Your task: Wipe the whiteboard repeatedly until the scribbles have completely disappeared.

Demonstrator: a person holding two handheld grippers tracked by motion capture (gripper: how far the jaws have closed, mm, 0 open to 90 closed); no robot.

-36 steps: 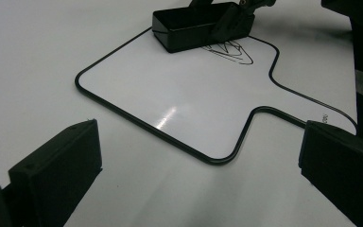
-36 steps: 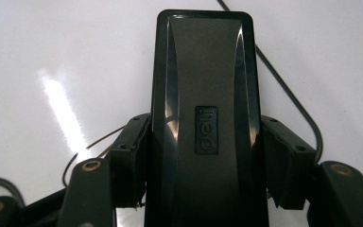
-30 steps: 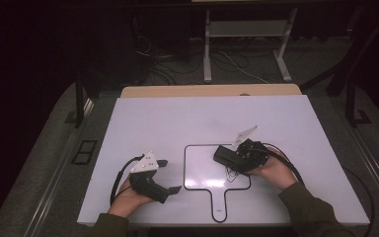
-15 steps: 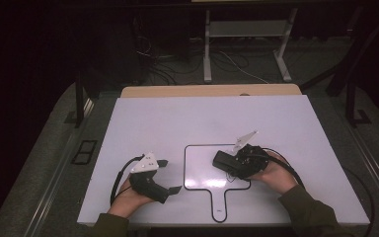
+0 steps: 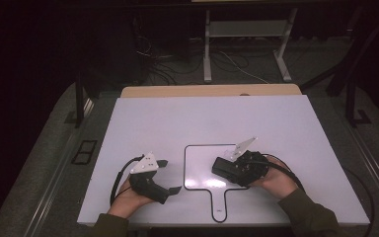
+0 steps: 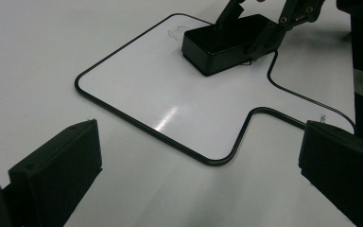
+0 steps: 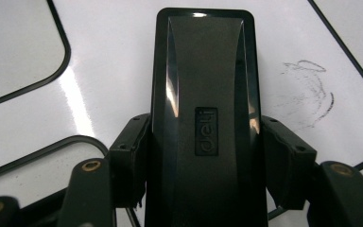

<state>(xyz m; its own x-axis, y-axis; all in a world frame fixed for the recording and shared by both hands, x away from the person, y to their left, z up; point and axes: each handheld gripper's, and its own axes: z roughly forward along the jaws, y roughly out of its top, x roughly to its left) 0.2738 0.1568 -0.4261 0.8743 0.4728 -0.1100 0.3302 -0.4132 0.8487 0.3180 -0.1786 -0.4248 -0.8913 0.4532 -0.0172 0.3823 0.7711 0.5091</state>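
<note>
- While the right gripper (image 5: 225, 168) lies low over the paddle-shaped whiteboard (image 5: 197, 163), its two jaws pinch a black eraser block (image 7: 203, 109) from both long sides, as the right gripper view shows.
- The eraser (image 5: 223, 167) rests flat on the whiteboard's right half, near the board's black rim; the left gripper view shows it at the far corner of the board (image 6: 160, 90), with the other gripper's jaws clamped on it.
- A raised "deli" mark sits in the middle of the eraser's glossy top.
- Faint smeared pen marks (image 7: 307, 92) lie on the board just beside the eraser.
- The left gripper (image 5: 170, 176) rests on the white table (image 5: 202, 118) just left of the whiteboard, its jaws spread wide with nothing between them.
- A hand (image 5: 128, 197) holds the left gripper from below; another hand (image 5: 276, 182) holds the right one.
- Each gripper carries a pale three-cornered plate on top, and a black cable (image 5: 118, 175) loops from the left one.
</note>
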